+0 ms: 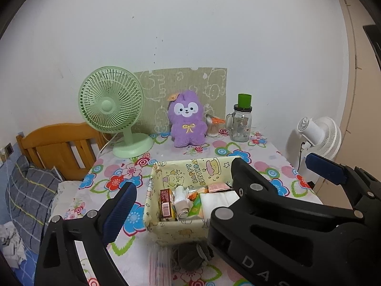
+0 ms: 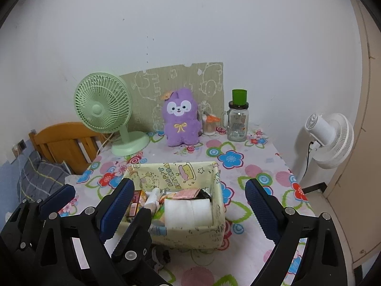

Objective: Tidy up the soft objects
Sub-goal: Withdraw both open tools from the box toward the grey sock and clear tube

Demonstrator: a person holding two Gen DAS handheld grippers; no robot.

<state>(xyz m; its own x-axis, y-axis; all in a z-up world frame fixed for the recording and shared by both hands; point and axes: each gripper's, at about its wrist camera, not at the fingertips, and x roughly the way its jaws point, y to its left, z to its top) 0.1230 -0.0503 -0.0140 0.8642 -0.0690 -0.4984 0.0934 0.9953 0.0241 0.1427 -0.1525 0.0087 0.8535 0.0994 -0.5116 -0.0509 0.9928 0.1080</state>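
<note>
Past the left edge of the table [image 1: 240,274] stands a bed with a wooden headboard [image 1: 59,143] and a plaid pillow [image 1: 31,190]. A green fan [image 1: 112,107] sits at the back left corner. A purple plush toy [image 1: 188,121] sits upright at the middle of the back edge, against a sheet of drawn-on cardboard [image 1: 154,90]. Just right of it are a small tub of cotton swabs [image 1: 212,128] and a glass jar [image 1: 240,126] with a green cup [image 1: 244,100] on its lid. A white fan [image 2: 331,138] stands beyond the right edge.

A yellow box [image 2: 190,238] sits mid-table, towards the front edge. It holds a red carton [image 1: 166,202] on its left, small packets in the middle and a white soft bundle [image 2: 188,212] on its right. Between the box and the front edge lies a dark grey soft thing [image 1: 190,257], partly hidden and too blurred to name.

My left hand-held gripper [image 1: 190,190] is spread wide above the near side of the table with nothing between its pads; its right finger is hidden behind my other tool. My right hand-held gripper [image 2: 189,186] hangs close beside it, so that their inner fingers cross. It too is spread wide and grips nothing: the box shows between its fingers, apart from both pads
</note>
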